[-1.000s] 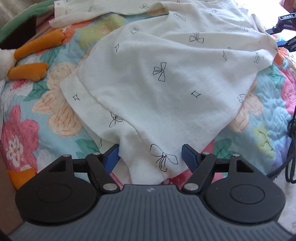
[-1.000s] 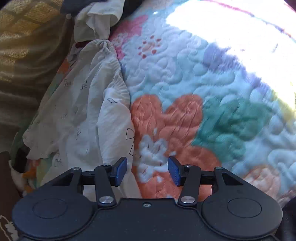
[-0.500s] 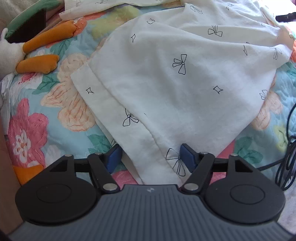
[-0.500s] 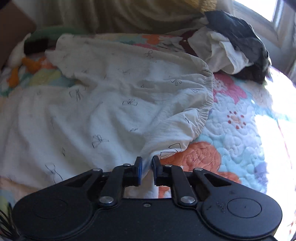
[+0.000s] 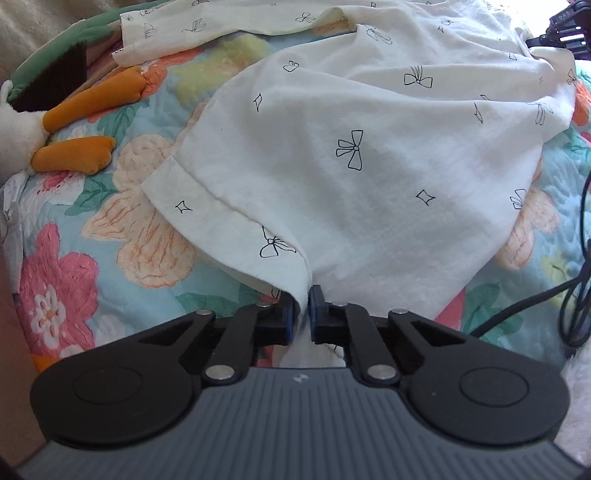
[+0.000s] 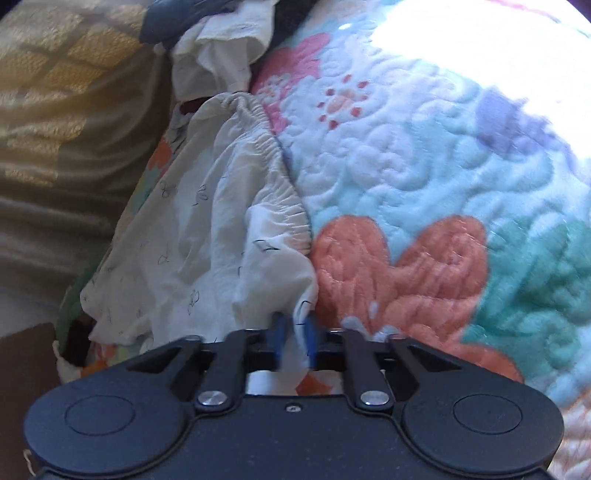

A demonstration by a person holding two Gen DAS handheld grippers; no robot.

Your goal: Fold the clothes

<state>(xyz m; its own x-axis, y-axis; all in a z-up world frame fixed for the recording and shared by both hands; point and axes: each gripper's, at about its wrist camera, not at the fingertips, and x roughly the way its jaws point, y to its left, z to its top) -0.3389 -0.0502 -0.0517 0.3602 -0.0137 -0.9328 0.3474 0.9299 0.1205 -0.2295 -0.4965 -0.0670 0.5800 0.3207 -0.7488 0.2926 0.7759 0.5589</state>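
Note:
A cream garment with black bow prints (image 5: 369, 155) lies spread on a floral quilt (image 5: 110, 229). My left gripper (image 5: 302, 314) is shut on its near hem corner, and the cloth rises in a fold into the jaws. In the right wrist view the same garment (image 6: 207, 236) shows its gathered elastic waistband (image 6: 280, 184). My right gripper (image 6: 295, 332) is shut on the waistband's near end. The right gripper also shows at the far right of the left wrist view (image 5: 569, 33).
A plush toy with orange feet (image 5: 74, 151) lies at the left. Black cables (image 5: 576, 295) hang at the right edge. A pile of dark and white clothes (image 6: 221, 48) sits at the far end of the quilt (image 6: 443, 166). A yellow-brown blanket (image 6: 66, 92) lies to the left.
My left gripper has closed on the hem corner and lifted it slightly. My right gripper, open a second ago, has closed on the waistband end and its view has swung.

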